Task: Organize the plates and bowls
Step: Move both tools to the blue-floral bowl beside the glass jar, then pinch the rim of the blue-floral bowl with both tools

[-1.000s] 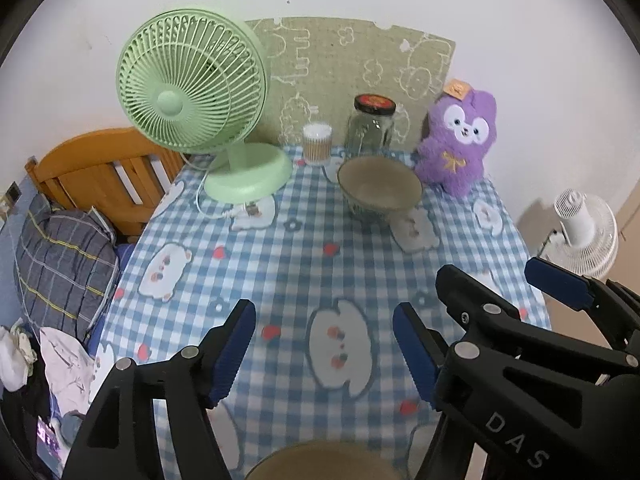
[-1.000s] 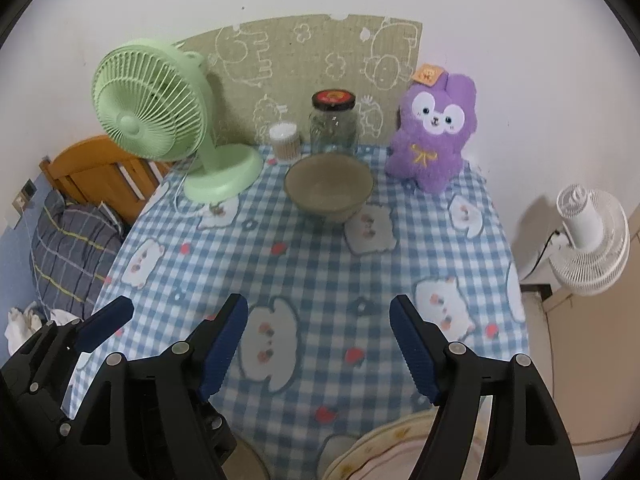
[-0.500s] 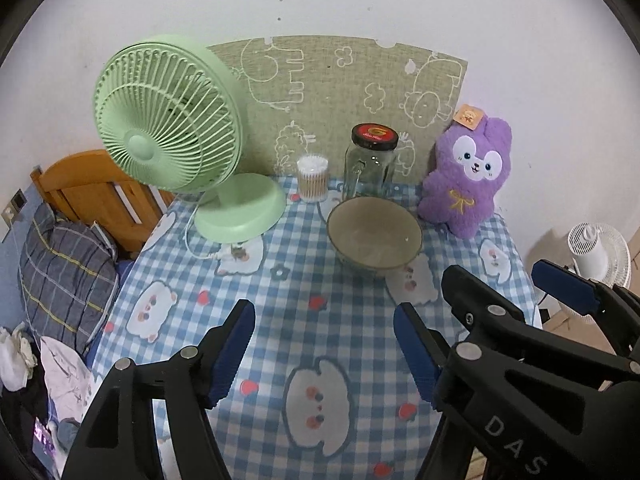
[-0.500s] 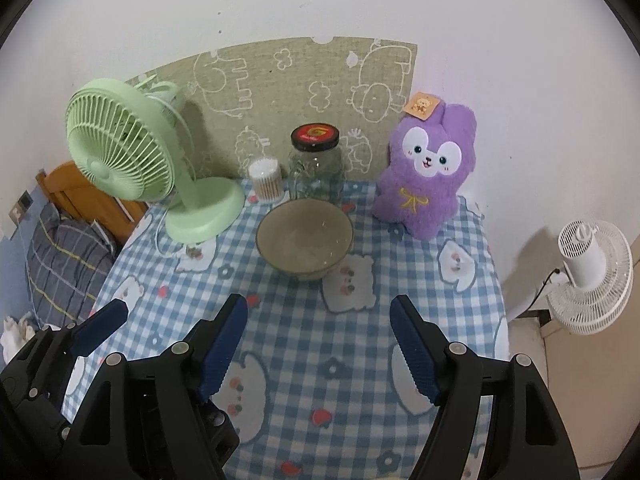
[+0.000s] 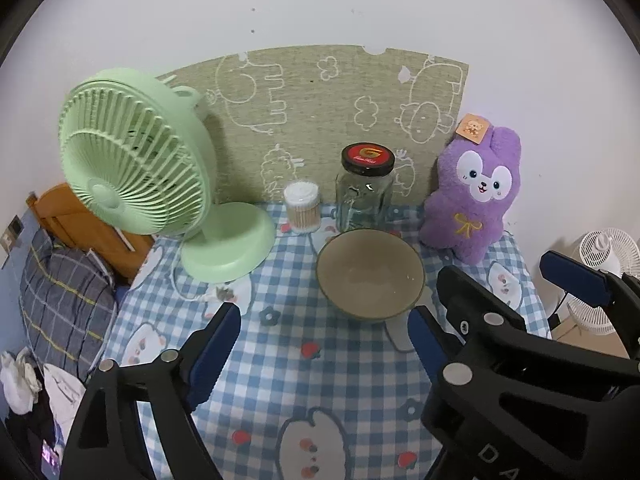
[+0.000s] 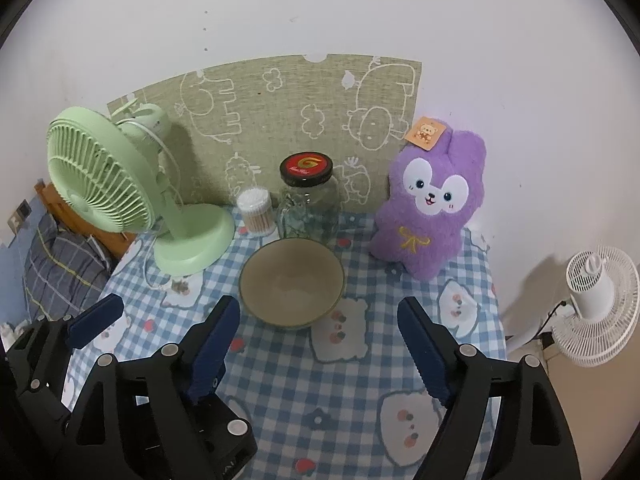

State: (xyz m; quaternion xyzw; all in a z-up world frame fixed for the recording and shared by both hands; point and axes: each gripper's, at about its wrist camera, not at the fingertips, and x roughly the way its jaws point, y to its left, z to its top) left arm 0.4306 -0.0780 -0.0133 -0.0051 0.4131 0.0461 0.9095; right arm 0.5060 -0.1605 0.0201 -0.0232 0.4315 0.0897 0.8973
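Note:
A beige bowl [image 5: 370,273] stands empty and upright on the blue checked tablecloth [image 5: 304,364], in front of a glass jar; it also shows in the right wrist view [image 6: 291,282]. My left gripper [image 5: 326,338] is open and empty, just short of the bowl and a little left of it. My right gripper [image 6: 316,340] is open and empty, hovering close before the bowl. The right gripper's fingers [image 5: 576,280] show at the right edge of the left wrist view.
A green desk fan [image 5: 136,168] stands at the back left. A cotton swab tub [image 5: 302,207], a glass jar with a red lid [image 5: 366,192] and a purple plush rabbit [image 5: 474,196] line the back wall. A white floor fan [image 6: 600,300] stands beyond the table's right edge.
Both grippers have moved forward toward the back of the table, so the bowl is now much closer. The bowl and plate at the near edge have left view. Both stay open.

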